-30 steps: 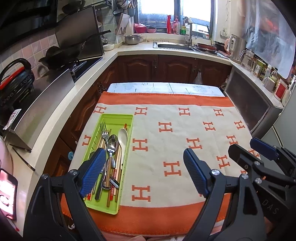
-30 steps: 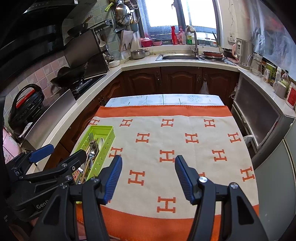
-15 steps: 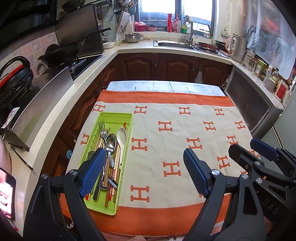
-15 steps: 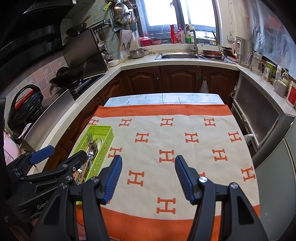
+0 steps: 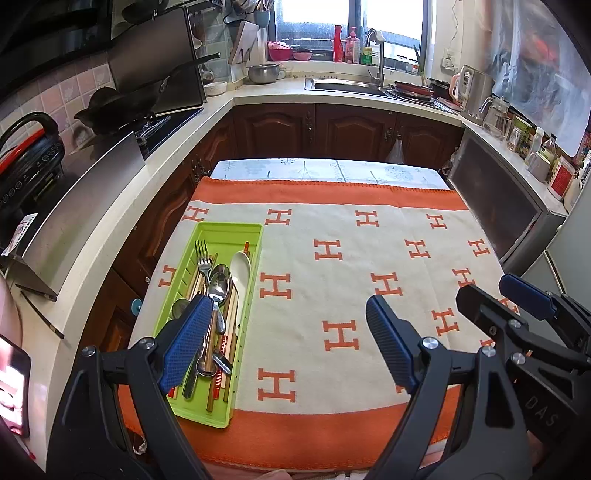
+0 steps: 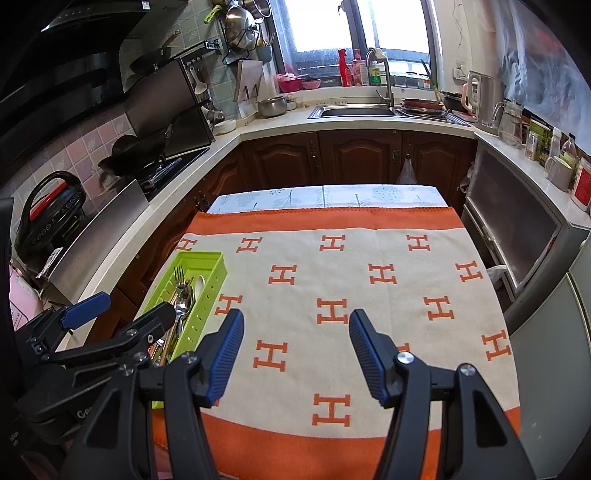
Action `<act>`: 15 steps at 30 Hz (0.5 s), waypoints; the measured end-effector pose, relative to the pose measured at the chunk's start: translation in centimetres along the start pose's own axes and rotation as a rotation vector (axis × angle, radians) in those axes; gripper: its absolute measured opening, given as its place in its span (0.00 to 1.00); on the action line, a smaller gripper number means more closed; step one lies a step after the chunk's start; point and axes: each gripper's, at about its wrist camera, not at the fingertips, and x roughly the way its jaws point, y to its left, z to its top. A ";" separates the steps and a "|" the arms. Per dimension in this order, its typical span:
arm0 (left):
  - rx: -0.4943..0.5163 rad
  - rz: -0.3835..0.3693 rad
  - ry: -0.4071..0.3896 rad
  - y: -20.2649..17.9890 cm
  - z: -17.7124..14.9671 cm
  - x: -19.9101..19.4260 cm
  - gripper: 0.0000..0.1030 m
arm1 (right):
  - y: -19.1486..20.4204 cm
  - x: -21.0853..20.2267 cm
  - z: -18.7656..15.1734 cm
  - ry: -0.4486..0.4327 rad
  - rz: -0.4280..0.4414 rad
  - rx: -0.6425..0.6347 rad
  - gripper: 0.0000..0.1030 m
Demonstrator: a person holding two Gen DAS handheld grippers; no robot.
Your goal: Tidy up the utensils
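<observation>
Bright daylight from window (image 5: pixel 347 26), blown-out glare there. Corners far from window vignetted black; fisheye bends counters. Focus sharp, shadows soft.

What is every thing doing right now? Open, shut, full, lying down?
left gripper: open, holding nothing.
right gripper: open, holding nothing.
green tray: flat on the cloth, holding cutlery.
white spoon: lying in the tray, bowl up.
fork: lying in the tray.
orange-bordered cloth: spread flat.
</observation>
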 end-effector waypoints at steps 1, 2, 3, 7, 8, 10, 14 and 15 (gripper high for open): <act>0.000 0.000 0.000 0.0 0.0 0.0 0.81 | 0.0 0.0 0.0 0.000 0.000 0.000 0.58; 0.001 0.000 0.000 0.1 0.1 -0.1 0.81 | 0.0 0.0 0.0 0.001 0.000 0.000 0.58; 0.000 0.000 0.001 0.0 0.0 0.0 0.81 | 0.0 0.0 0.0 0.002 0.000 0.001 0.58; -0.001 0.001 0.003 -0.2 -0.1 0.2 0.81 | 0.0 0.0 0.0 0.001 0.001 0.001 0.58; -0.001 0.001 0.002 -0.1 -0.1 0.1 0.81 | 0.0 0.0 0.0 0.001 0.001 0.002 0.58; -0.001 0.001 0.002 -0.1 -0.1 0.2 0.81 | 0.0 0.0 0.0 0.001 0.000 0.001 0.58; -0.001 -0.001 0.004 -0.1 -0.1 0.2 0.81 | 0.0 0.0 0.0 0.002 0.001 0.003 0.58; -0.002 -0.002 0.006 -0.2 -0.2 0.3 0.81 | 0.0 -0.1 0.0 0.002 0.001 0.002 0.58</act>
